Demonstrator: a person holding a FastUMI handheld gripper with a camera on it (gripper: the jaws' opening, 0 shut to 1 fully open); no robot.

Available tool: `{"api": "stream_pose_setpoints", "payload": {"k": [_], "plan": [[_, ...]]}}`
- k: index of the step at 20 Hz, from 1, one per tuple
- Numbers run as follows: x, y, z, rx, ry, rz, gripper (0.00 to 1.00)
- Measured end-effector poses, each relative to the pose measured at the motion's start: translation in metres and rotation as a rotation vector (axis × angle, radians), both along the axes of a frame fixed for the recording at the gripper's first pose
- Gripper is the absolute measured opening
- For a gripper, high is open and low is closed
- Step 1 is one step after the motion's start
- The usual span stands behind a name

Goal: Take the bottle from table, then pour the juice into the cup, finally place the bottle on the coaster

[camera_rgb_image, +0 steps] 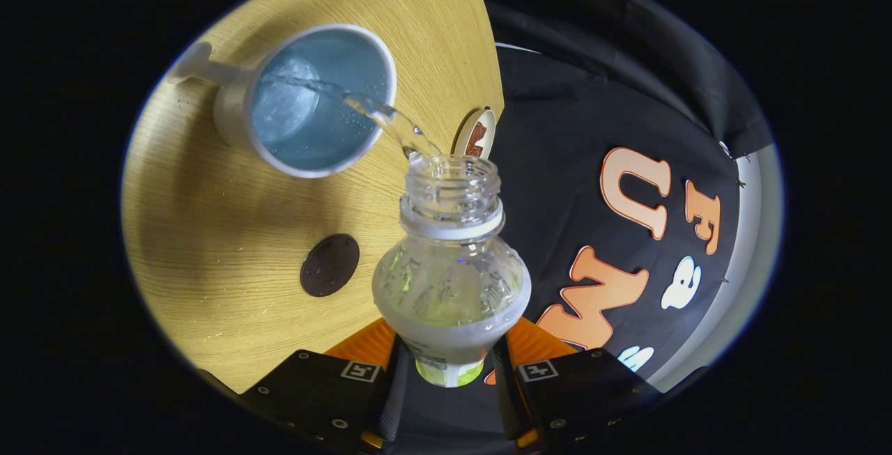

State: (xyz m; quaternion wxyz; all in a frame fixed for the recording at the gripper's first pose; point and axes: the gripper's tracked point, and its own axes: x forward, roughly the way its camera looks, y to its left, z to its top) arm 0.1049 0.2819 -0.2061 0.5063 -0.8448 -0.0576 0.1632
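Two fingers of my gripper [449, 371] pinch the bottle [449, 281] low on its body, one on each side, w/ the open neck tipped fwd over the wooden table [209, 232]. One thin clear stream [376, 110] runs from the bottle mouth into the white cup [306, 99], which stands on the table just beyond the bottle, blue inside, handle pointing away from the bottle. Dark round coaster [329, 265] lies flat on the table beside the bottle, nearer me than the cup; a small round lid-like disc [475, 136] sits at the table edge, just behind the neck.
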Motion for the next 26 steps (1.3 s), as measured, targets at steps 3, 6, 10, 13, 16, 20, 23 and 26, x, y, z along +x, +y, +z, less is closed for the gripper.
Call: {"api": "stream_pose_setpoints", "payload": {"k": [3, 6, 10, 13, 16, 20, 23, 26], "plan": [[0.0006, -0.0012, 0.0015, -0.018, -0.003, 0.003, 0.57], [0.0011, -0.0014, 0.0050, -0.026, -0.004, 0.004, 0.57], [0.0014, 0.0002, 0.0070, -0.020, 0.000, 0.002, 0.57], [0.0012, -0.0002, 0.0076, -0.027, 0.002, -0.001, 0.57], [0.0005, -0.0011, 0.0072, -0.029, 0.005, 0.000, 0.57], [0.0019, -0.0018, 0.0082, -0.035, 0.005, -0.002, 0.57], [0.0025, -0.0019, 0.0090, -0.043, 0.001, 0.000, 0.57], [0.0028, -0.0013, 0.0099, -0.045, 0.000, 0.003, 0.57]]}}
